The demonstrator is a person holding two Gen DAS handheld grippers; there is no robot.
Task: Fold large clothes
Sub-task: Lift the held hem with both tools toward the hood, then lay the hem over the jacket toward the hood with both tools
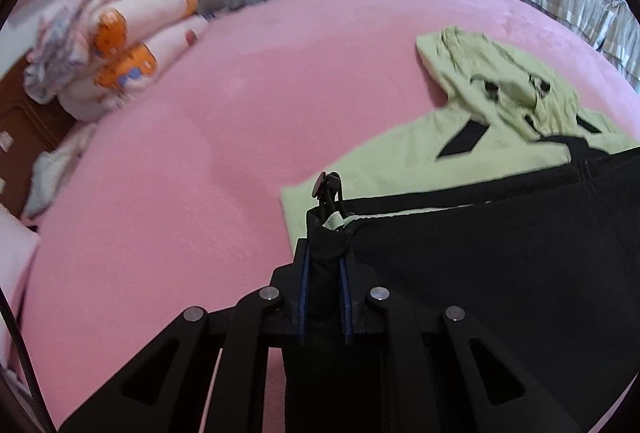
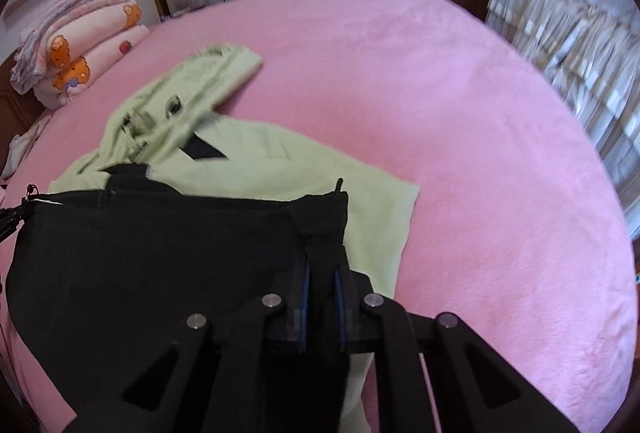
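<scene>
Jacket (image 1: pixel 500 137): pale green, hooded, black-lined, spread on the pink bed (image 1: pixel 200 153). Its black hem rises taut between your claws; the lower edge is cut off. Your left gripper (image 1: pixel 326 253) and right gripper (image 2: pixel 322 257) each pinch one hem corner; the body lies beyond them.

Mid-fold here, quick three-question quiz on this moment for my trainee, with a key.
1. True or false: both grippers are shut on the jacket's black hem.
2. Which way does the hood point? A) toward the far edge of the bed B) toward the grippers
3. Fill in: stacked by the headboard lie folded ____.

Key: 1 true: left gripper and right gripper each pinch a corner. 2 A. 3 quilts.
</scene>
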